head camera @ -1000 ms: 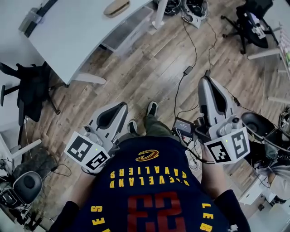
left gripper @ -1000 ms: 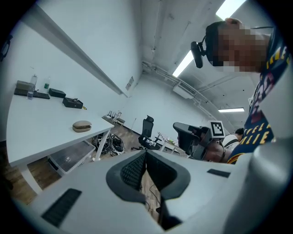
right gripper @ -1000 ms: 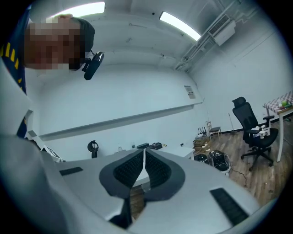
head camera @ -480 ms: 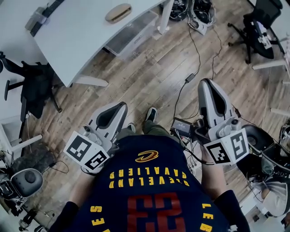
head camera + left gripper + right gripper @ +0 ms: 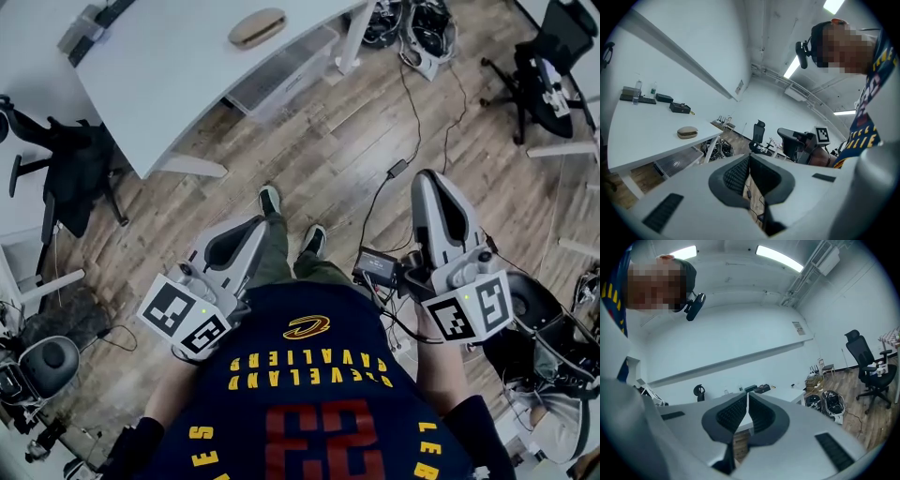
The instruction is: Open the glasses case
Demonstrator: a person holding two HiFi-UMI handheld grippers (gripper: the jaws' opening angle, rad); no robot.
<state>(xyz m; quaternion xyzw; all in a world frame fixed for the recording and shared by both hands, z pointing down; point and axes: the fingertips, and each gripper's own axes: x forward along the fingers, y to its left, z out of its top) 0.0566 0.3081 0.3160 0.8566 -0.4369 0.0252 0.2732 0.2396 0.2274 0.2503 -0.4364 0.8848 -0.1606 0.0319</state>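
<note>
Differs from one second ago by a forward step: places one shoe (image 5: 269, 199) ahead of the other shoe (image 5: 316, 238) on the wooden floor (image 5: 319, 150), brings more of the white table (image 5: 178, 75) into the head view, and carries both grippers forward with the body.

Locate a black office chair (image 5: 70, 178) at far left, just beside the table's left end. Find dark desk items (image 5: 656, 98) along the table's far edge in the left gripper view; too small to identify.

Find the tan glasses case (image 5: 257, 27) closed and lying flat on the tabletop, close to the near edge and toward the right-hand corner, well apart from both grippers. Confirm the same position near that corner in the left gripper view, where the glasses case (image 5: 687, 132) sits alone on bare tabletop.

Read the left gripper (image 5: 251, 225) at the left of the jersey (image 5: 309, 394), pointing toward the table, with its marker cube (image 5: 185, 314) nearest the body. Read its jaws as pressed together: ribbed pads (image 5: 735, 175) meet at the tips, with nothing between them.

Note a small black box (image 5: 378, 265) with cables just left of the right gripper (image 5: 433, 180). Read this gripper at the right of the jersey, pointing the same way. Read its jaws as drawn together to a hairline slit, empty.

Find a second black office chair (image 5: 548, 75) at far right, well apart from the table.
</note>
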